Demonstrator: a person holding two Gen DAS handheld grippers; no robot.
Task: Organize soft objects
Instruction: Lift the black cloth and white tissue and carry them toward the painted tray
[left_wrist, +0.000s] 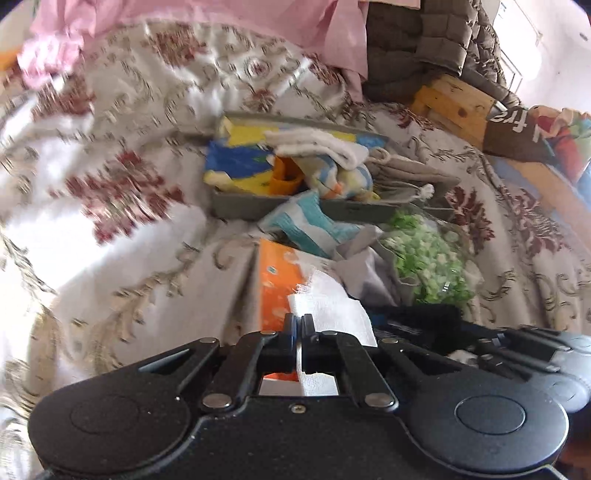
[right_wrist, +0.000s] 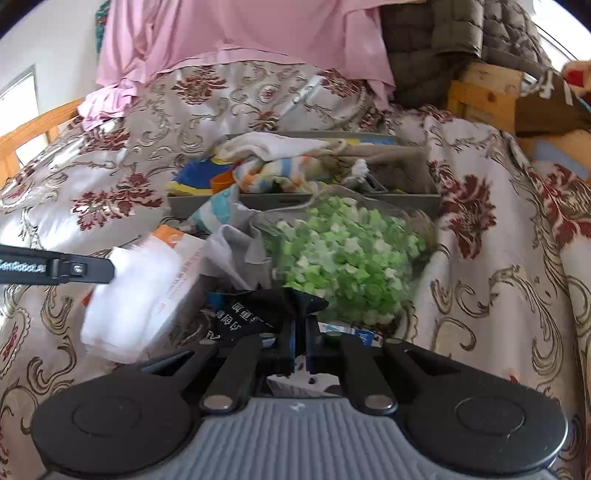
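The left gripper (left_wrist: 298, 325) has its fingers pressed together on one thin white gauzy cloth (left_wrist: 328, 308), which lies over an orange cardboard box (left_wrist: 277, 280) on the bed. The right gripper (right_wrist: 300, 332) pinches a crumpled black fabric piece with white lettering (right_wrist: 258, 310), fingers closed tight on its edge. Just beyond sits one clear bag of small green and white foam pieces (right_wrist: 347, 266), touching a grey rectangular tray (right_wrist: 258, 203) heaped with striped and white towels. All rest on a shiny floral bedspread (right_wrist: 498, 258).
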